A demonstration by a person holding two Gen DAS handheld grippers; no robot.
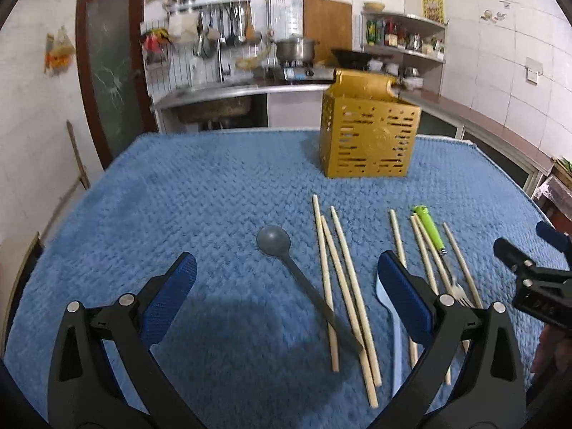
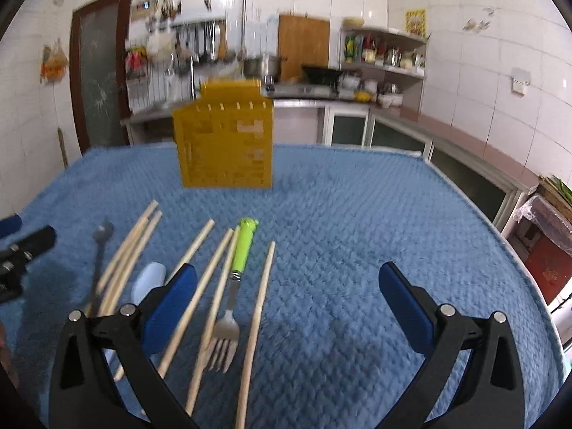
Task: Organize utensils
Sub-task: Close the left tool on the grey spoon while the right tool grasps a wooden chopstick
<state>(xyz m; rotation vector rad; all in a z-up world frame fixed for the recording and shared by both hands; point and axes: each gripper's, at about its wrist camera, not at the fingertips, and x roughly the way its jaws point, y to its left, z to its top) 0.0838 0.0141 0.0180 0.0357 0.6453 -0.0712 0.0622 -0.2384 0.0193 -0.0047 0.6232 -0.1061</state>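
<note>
A yellow slotted utensil holder [image 1: 370, 136] [image 2: 225, 143] stands upright at the far side of the blue cloth [image 1: 178, 196] [image 2: 357, 214]. In front of it lie a grey spoon [image 1: 273, 239] [image 2: 102, 236], several wooden chopsticks [image 1: 343, 268] [image 2: 261, 296], a green-handled fork [image 1: 427, 227] [image 2: 243, 246] and a white spoon [image 1: 384, 296] [image 2: 148, 279], partly hidden by fingers. My left gripper [image 1: 286, 286] hangs open above the grey spoon's handle and holds nothing. My right gripper [image 2: 289, 304] is open and holds nothing, with its left finger over the chopsticks beside the fork.
Behind the table runs a kitchen counter with a sink [image 1: 214, 103], a stove with a pot [image 1: 295, 48] and a shelf of bottles [image 2: 384, 53]. The table's right edge [image 2: 500, 236] drops toward a red bin [image 2: 547, 261]. Bare cloth lies at the left.
</note>
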